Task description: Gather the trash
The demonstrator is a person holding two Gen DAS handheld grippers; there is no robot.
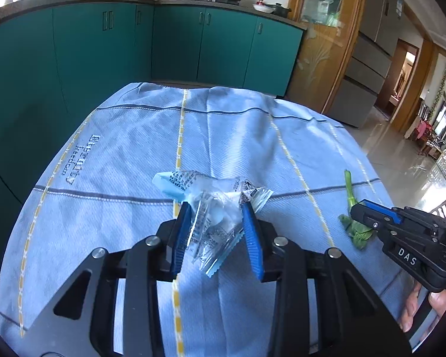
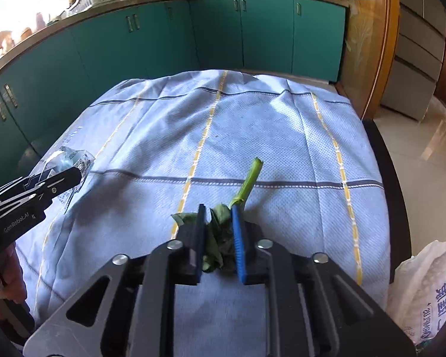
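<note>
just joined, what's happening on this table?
A person is clearing trash off a table covered with a blue cloth, one claw per hand. The left claw straddles a crumpled clear plastic wrapper, pads not visibly pressed in. The right claw is closed around a wilted green vegetable scrap. A white plastic bag sits beside the table.

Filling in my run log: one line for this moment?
left gripper: around wrapper | right gripper: on vegetable scrap | bag: beside table
</note>
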